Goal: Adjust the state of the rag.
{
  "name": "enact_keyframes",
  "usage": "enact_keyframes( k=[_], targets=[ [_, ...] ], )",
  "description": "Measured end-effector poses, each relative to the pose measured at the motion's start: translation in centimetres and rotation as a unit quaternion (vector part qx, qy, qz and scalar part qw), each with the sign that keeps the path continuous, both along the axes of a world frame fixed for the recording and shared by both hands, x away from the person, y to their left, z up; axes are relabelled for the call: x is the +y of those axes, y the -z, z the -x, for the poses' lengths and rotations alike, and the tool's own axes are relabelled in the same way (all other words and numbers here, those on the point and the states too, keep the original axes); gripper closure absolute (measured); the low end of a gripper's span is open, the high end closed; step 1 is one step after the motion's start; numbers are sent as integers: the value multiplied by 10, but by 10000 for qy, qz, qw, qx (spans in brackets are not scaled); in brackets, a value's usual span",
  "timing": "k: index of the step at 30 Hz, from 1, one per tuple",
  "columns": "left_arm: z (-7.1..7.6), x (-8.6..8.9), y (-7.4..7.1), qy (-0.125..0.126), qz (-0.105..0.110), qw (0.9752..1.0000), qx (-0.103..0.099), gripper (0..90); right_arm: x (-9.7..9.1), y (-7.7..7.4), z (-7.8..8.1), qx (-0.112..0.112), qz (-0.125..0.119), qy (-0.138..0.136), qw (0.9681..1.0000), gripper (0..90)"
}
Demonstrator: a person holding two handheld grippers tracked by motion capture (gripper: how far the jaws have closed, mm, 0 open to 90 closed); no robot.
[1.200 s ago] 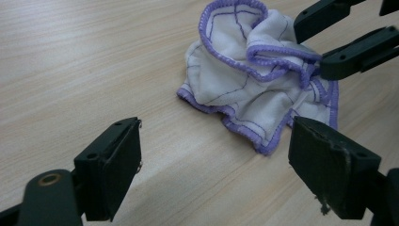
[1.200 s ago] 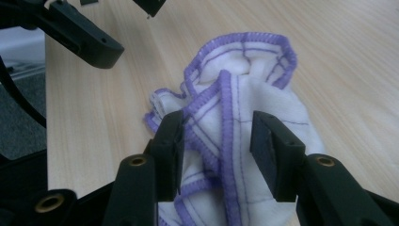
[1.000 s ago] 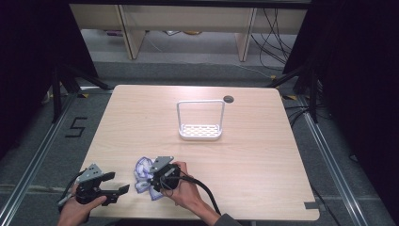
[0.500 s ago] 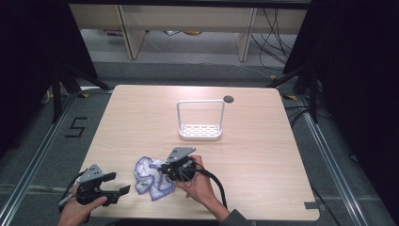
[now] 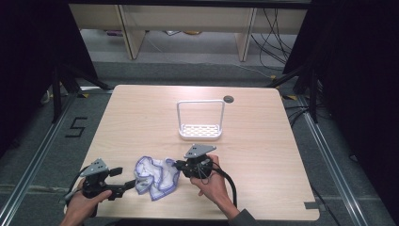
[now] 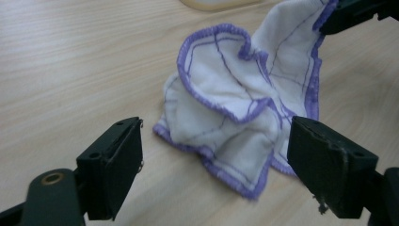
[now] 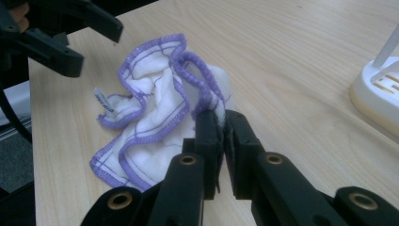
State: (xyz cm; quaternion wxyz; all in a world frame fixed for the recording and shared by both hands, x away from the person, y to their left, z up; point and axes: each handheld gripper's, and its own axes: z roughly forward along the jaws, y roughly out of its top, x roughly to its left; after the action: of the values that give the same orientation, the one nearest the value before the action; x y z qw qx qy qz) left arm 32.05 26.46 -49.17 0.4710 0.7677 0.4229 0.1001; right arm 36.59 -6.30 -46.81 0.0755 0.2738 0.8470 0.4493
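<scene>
A white cloth with purple stitched edges (image 5: 155, 178) lies crumpled near the table's front edge, between my two grippers. My right gripper (image 5: 179, 165) is shut on the cloth's right edge; in the right gripper view its jaws (image 7: 222, 125) pinch a fold of the cloth (image 7: 150, 108), which rises slightly toward them. My left gripper (image 5: 123, 180) rests at the front left, open, its jaws pointing at the cloth's left side. In the left gripper view the cloth (image 6: 226, 94) lies just beyond the spread jaws (image 6: 214, 160), apart from both pads.
A white wire rack (image 5: 200, 123) with a slotted base stands at the middle of the wooden table (image 5: 263, 141), behind the right gripper. A dark round hole (image 5: 228, 99) sits near the far edge. Black curtains and frame rails surround the table.
My right gripper has closed on the cloth's edge and moved to the right and a little away from the person, pulling the cloth along and spreading it. The left gripper has stayed put.
</scene>
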Motion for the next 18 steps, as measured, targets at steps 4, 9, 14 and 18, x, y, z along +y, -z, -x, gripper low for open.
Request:
enact_keyframes(
  k=[4, 9, 14, 18],
  targets=[
    [-19, -9, 0, -36, -70, 9999, 65, 273, 1, 0, 0, 0, 35, -86, 10000, 849],
    [-33, -18, 0, -5, -350, 9994, 26, 449, 0, 0, 0, -1, -12, -124, 9999, 849],
    [-35, -24, 4, 269, -391, 9988, -92, 756, 1, 0, 1, -7, -16, -102, 9999, 851],
    [-28, -27, -9, 445, -428, 9974, -369, 873, -5, -4, 4, -33, -116, -117, 9999, 857]
  ],
)
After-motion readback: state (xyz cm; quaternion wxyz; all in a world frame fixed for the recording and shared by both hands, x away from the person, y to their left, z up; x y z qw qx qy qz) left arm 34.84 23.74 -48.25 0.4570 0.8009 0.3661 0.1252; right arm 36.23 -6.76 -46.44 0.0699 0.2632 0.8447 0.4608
